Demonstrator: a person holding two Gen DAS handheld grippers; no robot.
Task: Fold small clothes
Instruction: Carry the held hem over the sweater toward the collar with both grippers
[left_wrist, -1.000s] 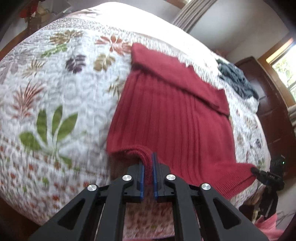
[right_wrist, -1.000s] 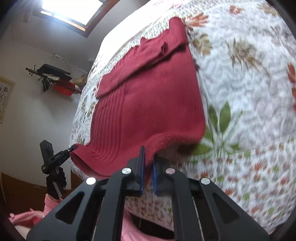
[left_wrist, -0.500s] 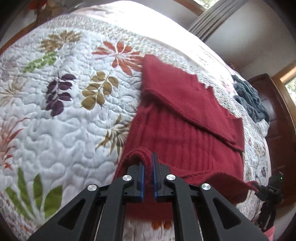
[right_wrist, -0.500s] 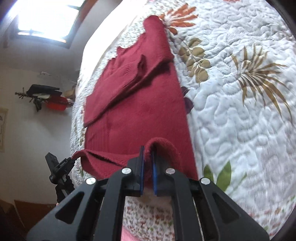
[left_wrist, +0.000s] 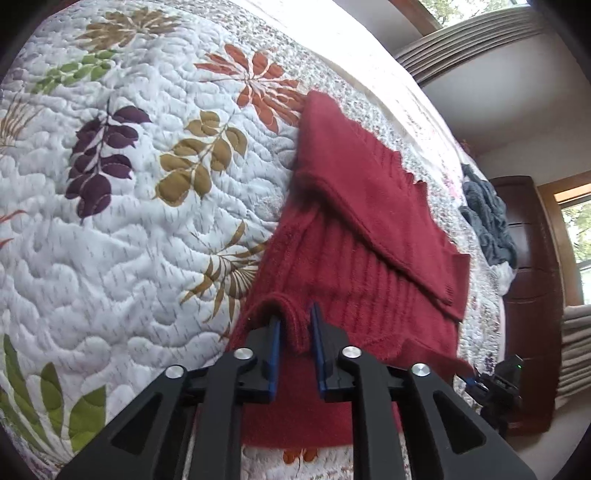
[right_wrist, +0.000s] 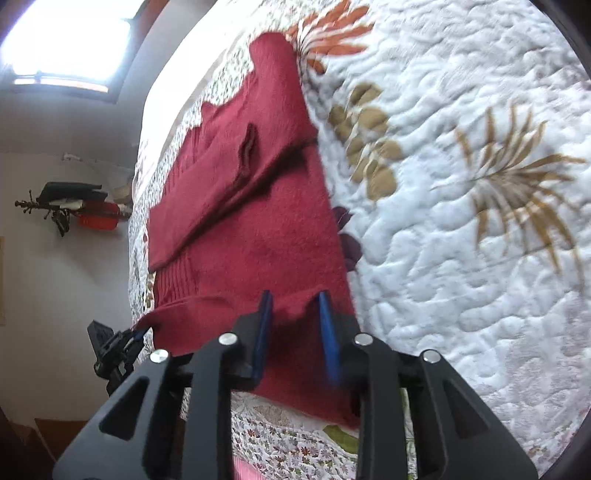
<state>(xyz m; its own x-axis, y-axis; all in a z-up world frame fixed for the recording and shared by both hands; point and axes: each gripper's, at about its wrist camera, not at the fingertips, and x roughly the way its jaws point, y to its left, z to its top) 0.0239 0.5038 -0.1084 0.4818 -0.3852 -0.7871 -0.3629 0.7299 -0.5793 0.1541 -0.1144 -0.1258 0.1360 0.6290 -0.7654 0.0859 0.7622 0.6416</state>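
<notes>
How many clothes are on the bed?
2: a red sweater on the quilt in front of the left tool, and a crumpled grey garment farther back. More may be hidden.

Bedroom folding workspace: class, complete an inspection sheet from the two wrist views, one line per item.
Surface: quilt, white with leaf prints, covering a bed.
Job's things: red sweater lying flat, sleeves folded across the top, bottom hem lifted toward the fold.
Clutter: grey garment heaped at the quilt's far edge.
Grippers: left gripper jaws parted with hem fabric draped between; right gripper jaws wide apart, hem between them.
Cables: nothing seen.
Surroundings: dark wooden dresser, curtains, bright window, wall rack.
</notes>
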